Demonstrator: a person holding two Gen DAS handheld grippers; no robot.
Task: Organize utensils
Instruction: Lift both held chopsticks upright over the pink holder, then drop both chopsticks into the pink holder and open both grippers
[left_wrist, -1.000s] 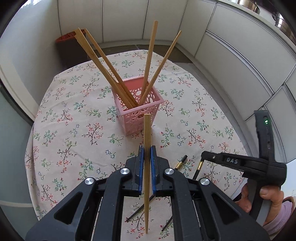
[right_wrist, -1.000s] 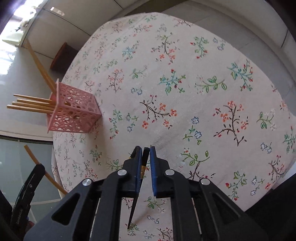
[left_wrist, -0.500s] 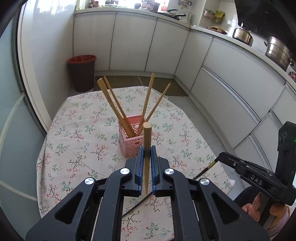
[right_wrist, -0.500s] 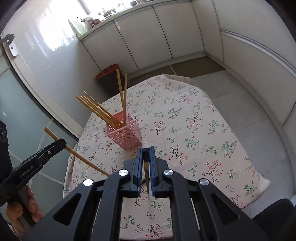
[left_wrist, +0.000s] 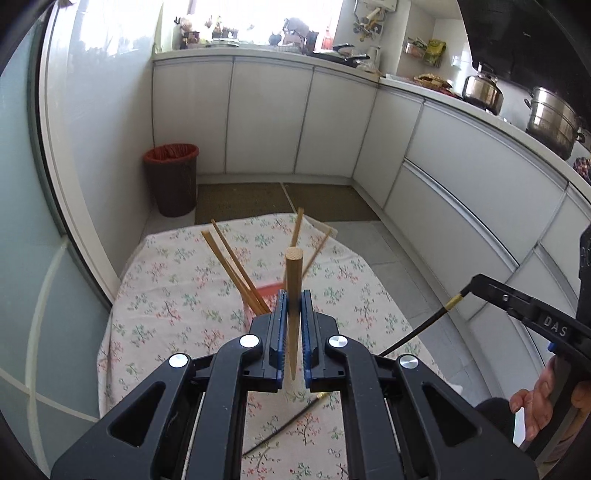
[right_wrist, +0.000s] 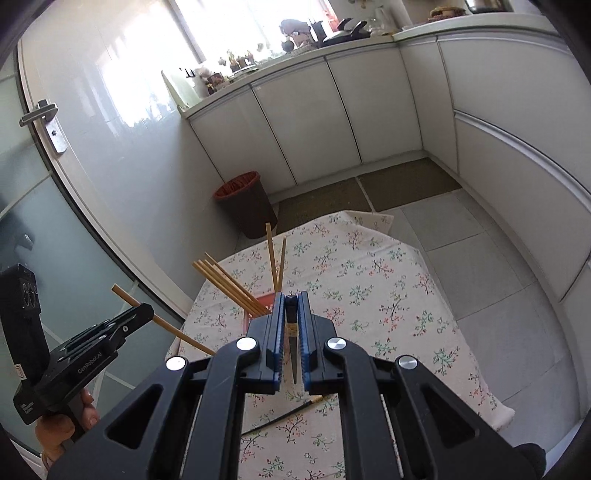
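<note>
My left gripper (left_wrist: 292, 301) is shut on a light wooden chopstick (left_wrist: 293, 291), held high above the table with its blunt end up. My right gripper (right_wrist: 291, 304) is shut on a black chopstick (right_wrist: 291, 332) with a gold band. That black chopstick (left_wrist: 424, 326) also shows in the left wrist view, slanting down from the right gripper (left_wrist: 476, 282). The pink lattice holder (right_wrist: 264, 301) stands on the table, mostly hidden behind the jaws, with several wooden chopsticks (left_wrist: 236, 269) fanning out of it. Another black chopstick (left_wrist: 291, 422) lies on the cloth below.
The round table (right_wrist: 388, 280) wears a floral cloth. A brown bin with a red liner (left_wrist: 171, 177) stands on the floor beyond it. White cabinets (left_wrist: 269, 114) line the back and right. A hand (right_wrist: 55, 424) grips the left tool at the lower left.
Both grippers have risen well above the table with their chopsticks, and both views have tilted up from the cloth to the kitchen. The right wrist rolled upright.
</note>
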